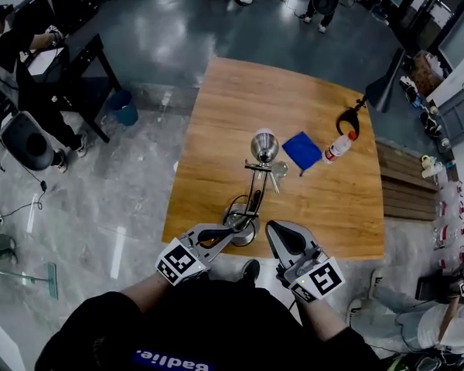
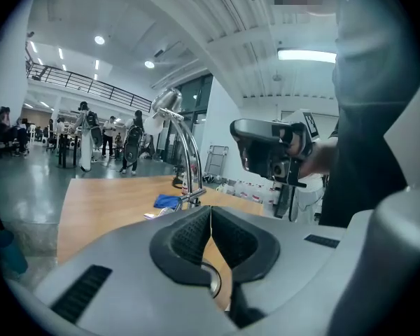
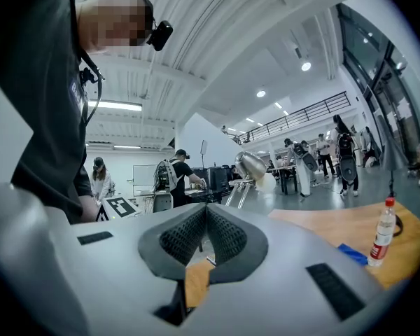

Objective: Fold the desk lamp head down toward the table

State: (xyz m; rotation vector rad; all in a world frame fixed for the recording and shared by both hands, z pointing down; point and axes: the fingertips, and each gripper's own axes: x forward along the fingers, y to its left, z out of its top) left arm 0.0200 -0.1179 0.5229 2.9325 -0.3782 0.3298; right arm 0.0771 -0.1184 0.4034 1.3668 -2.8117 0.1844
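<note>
The left gripper [image 1: 232, 235], pressed together and empty, hangs at the near edge of the table [image 1: 216, 122]. The lamp [image 1: 257, 184] stands just beside it, its head not yet folded, and the right gripper [image 1: 273, 227] is also closed on nothing, probably ready to push. I count two grippers and one lamp, then toward the right edge one cloth [image 1: 301, 151] and one bottle [image 1: 339, 147].

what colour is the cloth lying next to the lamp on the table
Blue. The cloth shows best in the head view.
</note>
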